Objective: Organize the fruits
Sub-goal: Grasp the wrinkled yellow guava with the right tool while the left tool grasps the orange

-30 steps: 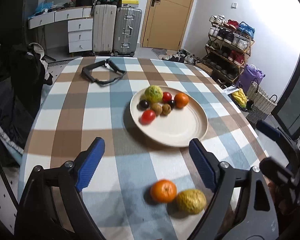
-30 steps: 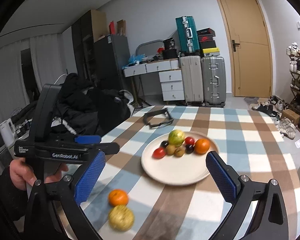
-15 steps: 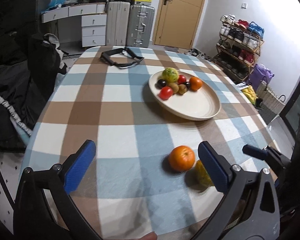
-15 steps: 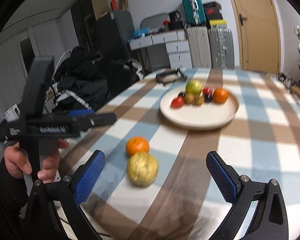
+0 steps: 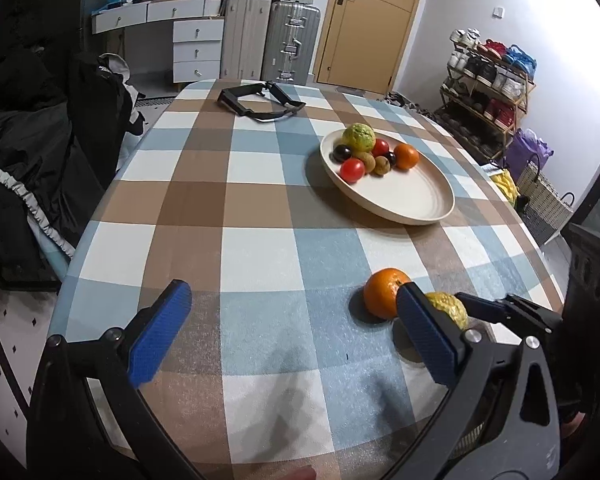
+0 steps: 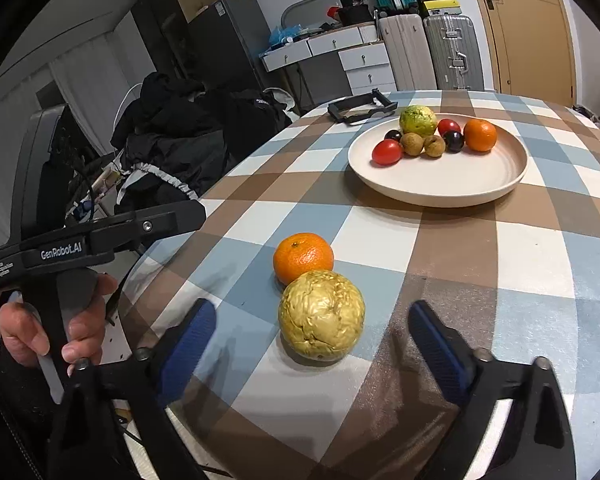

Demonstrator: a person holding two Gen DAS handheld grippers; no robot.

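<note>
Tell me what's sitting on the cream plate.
On the round cream plate: a green bumpy fruit, an orange, two red tomatoes, two dark plums, two brown longans. Anything behind the pile is hidden.

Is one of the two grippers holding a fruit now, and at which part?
Nothing is held. The right gripper is open, its fingers on either side of the wrinkled yellow fruit without touching it. The left gripper is open over bare cloth.
</note>
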